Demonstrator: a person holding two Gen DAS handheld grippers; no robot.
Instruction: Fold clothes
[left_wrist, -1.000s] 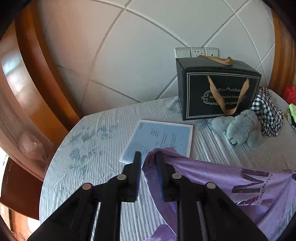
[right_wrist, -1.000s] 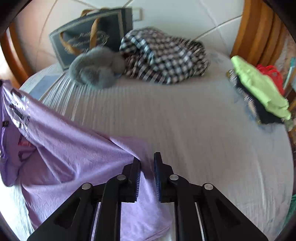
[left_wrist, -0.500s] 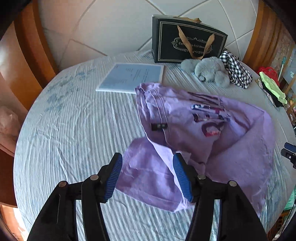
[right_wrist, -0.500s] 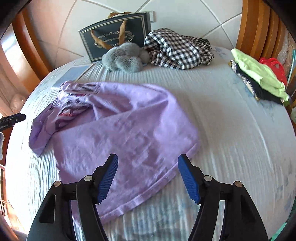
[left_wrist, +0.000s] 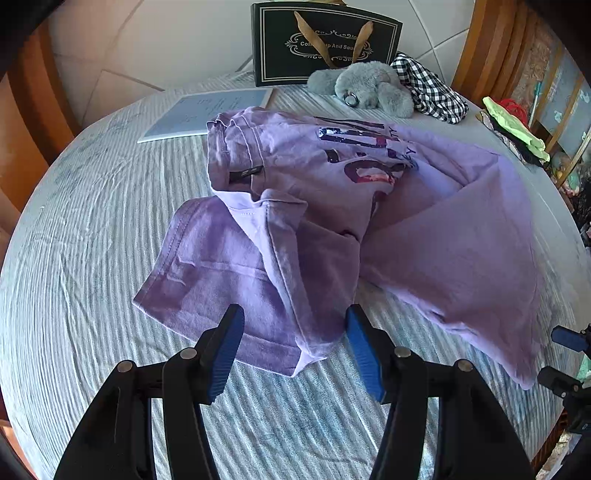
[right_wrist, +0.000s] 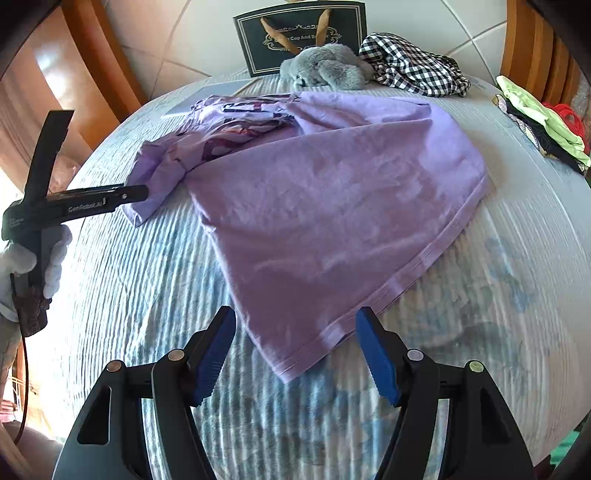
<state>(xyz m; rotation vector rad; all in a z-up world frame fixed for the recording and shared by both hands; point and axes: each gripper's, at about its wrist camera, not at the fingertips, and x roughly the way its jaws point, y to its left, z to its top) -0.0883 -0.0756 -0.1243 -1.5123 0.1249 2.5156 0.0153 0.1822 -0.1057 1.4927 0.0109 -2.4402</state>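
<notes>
A purple T-shirt (left_wrist: 332, 206) with a dark print lies crumpled and partly doubled over on the striped bedspread (left_wrist: 85, 229). My left gripper (left_wrist: 295, 343) hovers open above the shirt's near sleeve and side seam, nothing pinched between its blue pads. In the right wrist view the same shirt (right_wrist: 332, 206) spreads out with its hem corner toward me. My right gripper (right_wrist: 295, 347) is open just over that hem corner, apart from the cloth. The left gripper (right_wrist: 142, 192) shows at the left there, held by a white-gloved hand (right_wrist: 14, 262).
At the back stand a black gift bag (left_wrist: 325, 40), a grey plush toy (left_wrist: 365, 88) and a checked garment (left_wrist: 428, 92). A blue-white booklet (left_wrist: 207, 110) lies behind the shirt. Folded green and dark clothes (right_wrist: 543, 122) are stacked at the right edge. A wooden frame (right_wrist: 532, 48) rings the bed.
Both grippers let go of the purple shirt and opened wide. The shirt dropped onto the bed in a heap, and both hands drew back toward its near edges.
</notes>
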